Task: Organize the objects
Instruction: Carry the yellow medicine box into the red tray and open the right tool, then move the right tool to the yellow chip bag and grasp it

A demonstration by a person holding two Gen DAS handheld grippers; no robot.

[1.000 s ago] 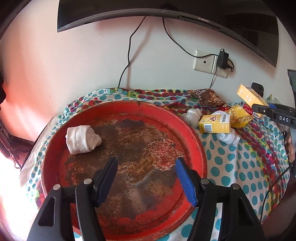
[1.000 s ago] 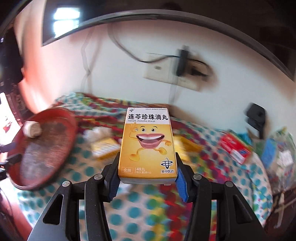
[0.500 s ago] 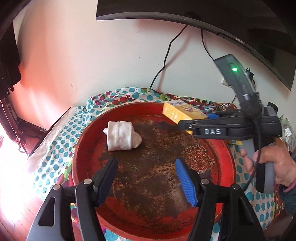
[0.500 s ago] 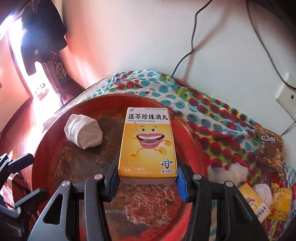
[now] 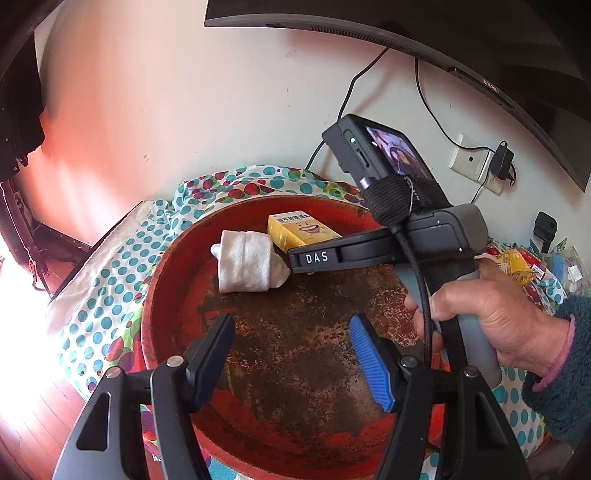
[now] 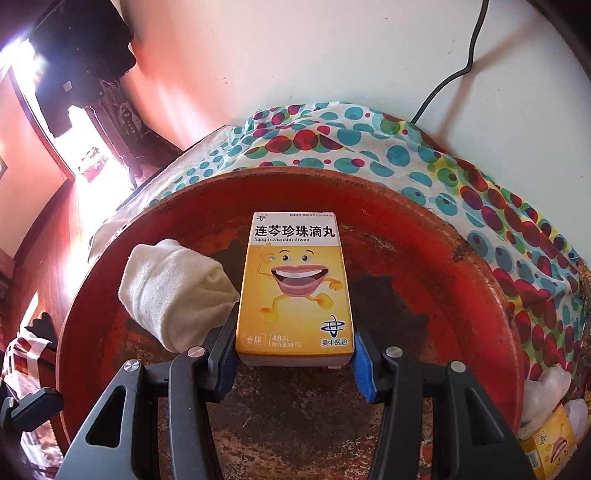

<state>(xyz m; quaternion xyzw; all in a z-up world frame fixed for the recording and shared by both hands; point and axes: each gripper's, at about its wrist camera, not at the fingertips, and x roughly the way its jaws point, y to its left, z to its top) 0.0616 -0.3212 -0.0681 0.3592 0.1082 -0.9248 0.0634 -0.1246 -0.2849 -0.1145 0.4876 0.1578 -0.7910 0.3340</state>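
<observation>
A worn round red tray lies on a polka-dot cloth. My right gripper is shut on a yellow medicine box with a smiling-mouth cartoon, held low over the tray's far part. In the left wrist view the box sits at the tip of the right gripper, next to a rolled white cloth lying in the tray. My left gripper is open and empty above the tray's near part.
A second yellow box and white wads lie on the polka-dot cloth right of the tray. Snack packets lie further right. A wall socket, cables and a monitor are behind. The table edge drops off at left.
My right gripper has carried the yellow box from the right side of the table over the tray and lowered it beside the white cloth. The left gripper has stayed open over the tray.
</observation>
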